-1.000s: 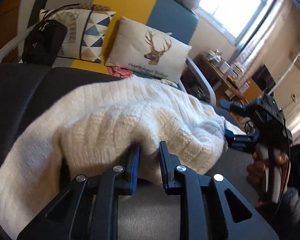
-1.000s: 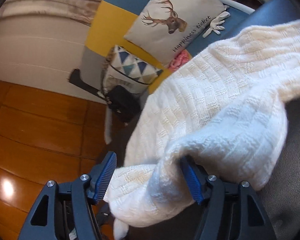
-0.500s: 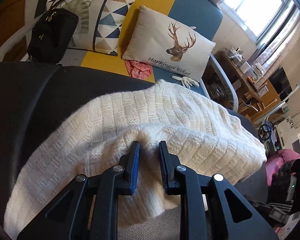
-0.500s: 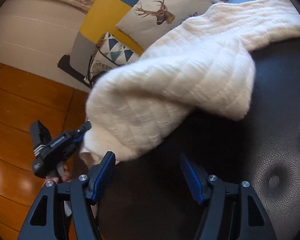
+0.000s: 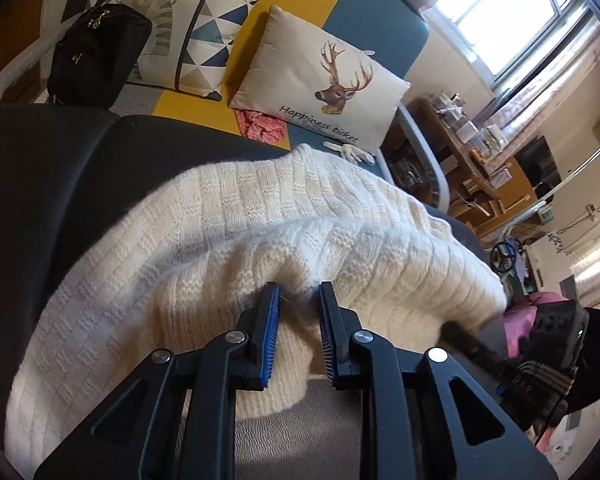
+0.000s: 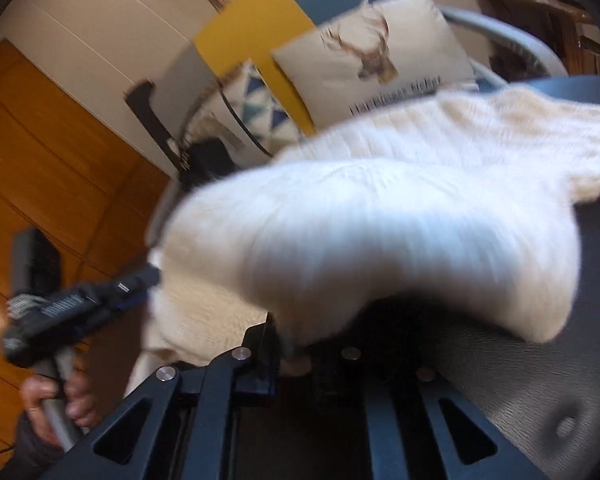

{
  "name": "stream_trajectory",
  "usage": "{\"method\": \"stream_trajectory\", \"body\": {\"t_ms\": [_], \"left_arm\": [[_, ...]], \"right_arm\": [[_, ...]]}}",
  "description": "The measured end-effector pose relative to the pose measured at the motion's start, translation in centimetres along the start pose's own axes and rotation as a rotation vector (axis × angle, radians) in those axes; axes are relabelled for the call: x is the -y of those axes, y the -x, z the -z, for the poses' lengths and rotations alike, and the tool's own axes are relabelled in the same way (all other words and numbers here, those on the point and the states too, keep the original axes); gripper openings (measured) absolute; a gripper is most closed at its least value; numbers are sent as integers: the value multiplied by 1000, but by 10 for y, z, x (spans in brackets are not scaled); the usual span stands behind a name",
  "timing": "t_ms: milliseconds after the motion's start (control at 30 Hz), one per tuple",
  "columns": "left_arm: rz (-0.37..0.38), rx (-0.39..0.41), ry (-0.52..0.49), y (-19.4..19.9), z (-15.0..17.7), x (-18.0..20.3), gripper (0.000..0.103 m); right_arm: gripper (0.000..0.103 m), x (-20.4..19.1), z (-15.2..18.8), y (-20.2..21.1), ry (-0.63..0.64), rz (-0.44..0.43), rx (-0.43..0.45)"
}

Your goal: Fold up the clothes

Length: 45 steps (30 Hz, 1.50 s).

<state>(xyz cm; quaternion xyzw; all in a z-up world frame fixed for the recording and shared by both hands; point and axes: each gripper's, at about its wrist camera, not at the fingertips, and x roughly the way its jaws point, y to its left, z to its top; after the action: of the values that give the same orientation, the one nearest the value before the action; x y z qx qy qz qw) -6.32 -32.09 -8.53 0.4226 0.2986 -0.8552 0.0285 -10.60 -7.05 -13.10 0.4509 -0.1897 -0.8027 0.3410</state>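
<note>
Mid-fold: the left gripper [image 5: 298, 332] pinches the white sweater [image 5: 220, 248] while the right gripper [image 6: 286, 354] has jaws closing on its near edge, which next needs carrying across.

**Soft knit on smooth dark upholstery**

The cream sweater [image 5: 228, 248] is chunky, fuzzy ribbed knit — matt throughout. Beneath it, the black seat [image 5: 60, 168] looks like smooth leather with a faint sheen. The deer cushion [image 5: 320, 84] is plain woven cloth — the floor [image 6: 40, 152] glossy orange wood.
</note>
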Motion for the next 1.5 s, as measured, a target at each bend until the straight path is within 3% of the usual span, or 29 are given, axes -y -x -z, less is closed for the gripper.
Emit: {"method": "stream_trajectory", "body": {"t_ms": [200, 300, 367, 400, 533, 700, 733, 800, 867, 967, 1067, 1133, 1200, 1333, 1500], "left_arm": [[130, -10, -6, 48, 24, -9, 27], [125, 10, -21, 67, 39, -19, 27], [118, 15, -26, 77, 51, -27, 27], [108, 15, -20, 79, 58, -32, 27], [105, -11, 42, 78, 91, -58, 27], [64, -6, 69, 67, 117, -75, 28], [52, -3, 72, 64, 119, -78, 37], [14, 21, 69, 60, 119, -81, 42], [-11, 50, 71, 57, 113, -85, 43], [-77, 123, 143, 67, 105, -101, 43], [-186, 182, 135, 92, 106, -121, 43], [-227, 174, 85, 111, 112, -137, 43], [-328, 157, 4, 128, 119, -149, 43], [-445, 80, -112, 146, 134, -175, 45], [-384, -57, -122, 128, 152, -197, 45]], "right_arm": [[5, -28, -5, 108, 50, -145, 131], [9, -24, 0, 155, 24, -181, 153], [17, -15, 4, 173, -20, -184, 130], [29, -10, 7, 181, -42, -184, 115], [31, 22, 31, 195, -102, -73, 117], [34, 64, 66, 167, -207, 64, 45], [34, 68, 71, 156, -210, 93, 23], [34, 69, 76, 134, -182, 156, -20], [34, 58, 76, 111, -122, 198, -54], [34, 16, 81, 85, 41, 143, -99], [34, -34, 83, 61, 233, 120, -142], [34, -55, 87, 47, 301, 106, -168], [34, -70, 92, 36, 345, 93, -186], [34, -72, 100, 17, 330, 71, -232], [34, -66, 110, 8, 290, 94, -271]]}}
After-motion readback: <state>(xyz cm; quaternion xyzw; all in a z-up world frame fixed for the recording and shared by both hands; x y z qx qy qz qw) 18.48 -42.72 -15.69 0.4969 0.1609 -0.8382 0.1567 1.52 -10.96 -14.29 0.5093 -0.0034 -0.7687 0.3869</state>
